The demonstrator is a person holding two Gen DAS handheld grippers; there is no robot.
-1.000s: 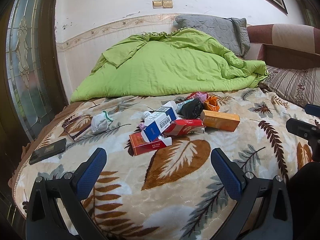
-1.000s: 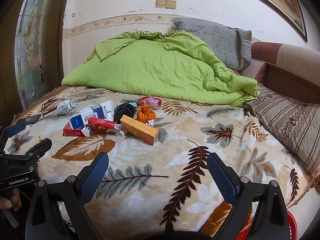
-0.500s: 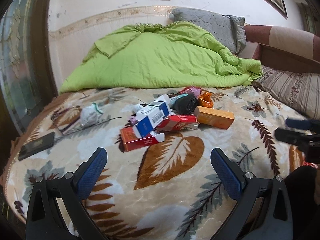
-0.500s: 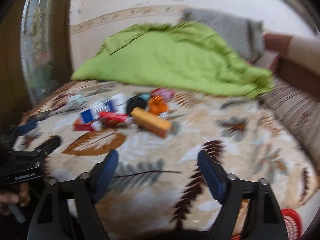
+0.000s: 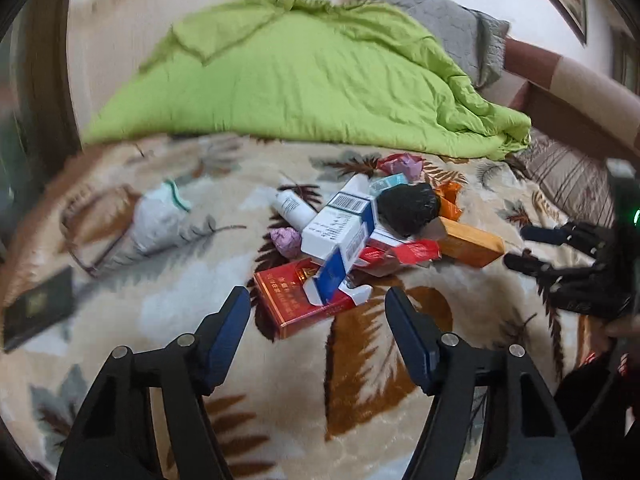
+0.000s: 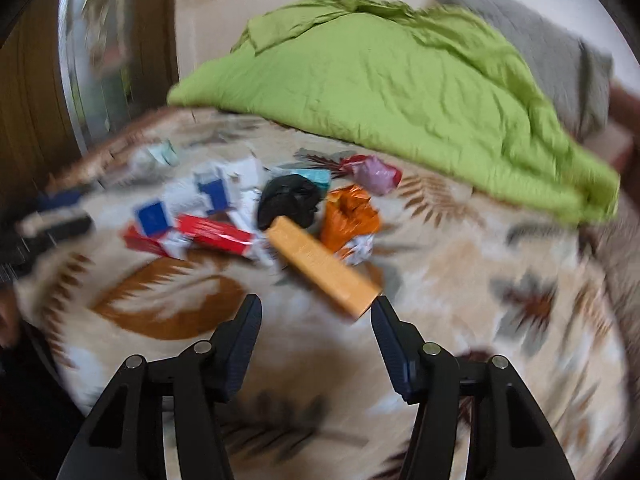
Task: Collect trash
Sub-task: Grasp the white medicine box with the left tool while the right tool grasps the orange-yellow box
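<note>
A heap of trash lies on the leaf-patterned blanket. In the left wrist view my left gripper is open just short of a red cigarette carton; a blue-and-white box, a black bag and an orange box lie behind it. In the blurred right wrist view my right gripper is open, its right finger close to the near end of the orange box. An orange wrapper and the black bag lie beyond. The right gripper also shows in the left wrist view.
A green quilt and grey pillow lie at the back of the bed. A dark phone, glasses and a crumpled white bag lie left of the heap. A white tube and pink wrappers sit by the pile.
Both grippers have moved forward and down toward the heap, so the trash looks much nearer. Both jaws have narrowed from wide open but stay open. The trash has not moved.
</note>
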